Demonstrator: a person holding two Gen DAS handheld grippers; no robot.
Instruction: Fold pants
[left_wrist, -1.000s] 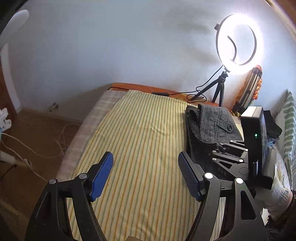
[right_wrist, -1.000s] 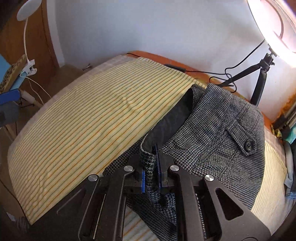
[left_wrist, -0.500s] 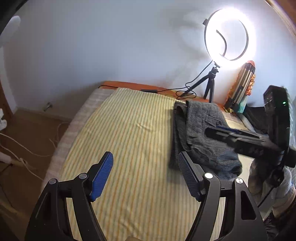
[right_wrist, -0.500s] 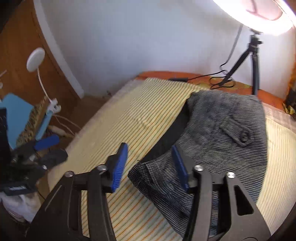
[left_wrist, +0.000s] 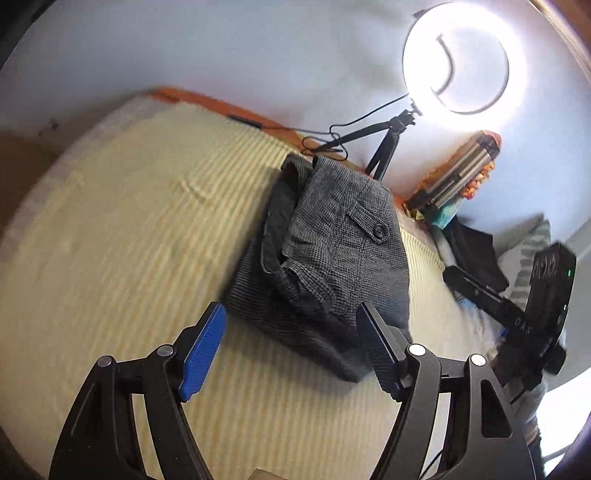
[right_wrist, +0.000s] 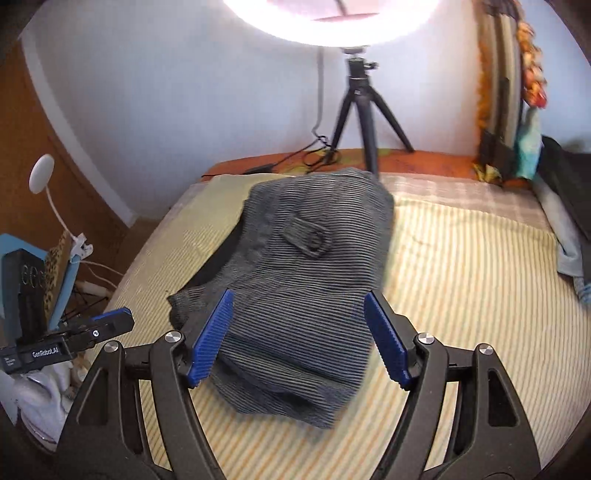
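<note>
Lying folded, pants leave striped sheet bare.

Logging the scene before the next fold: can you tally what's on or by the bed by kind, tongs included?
Pants: 1, grey, folded on the striped sheet
Striped sheet: 1
Tongs: 2, left tongs and right tongs, both open and empty
Ring light: 1
Tripod: 1
Total: 6
</note>
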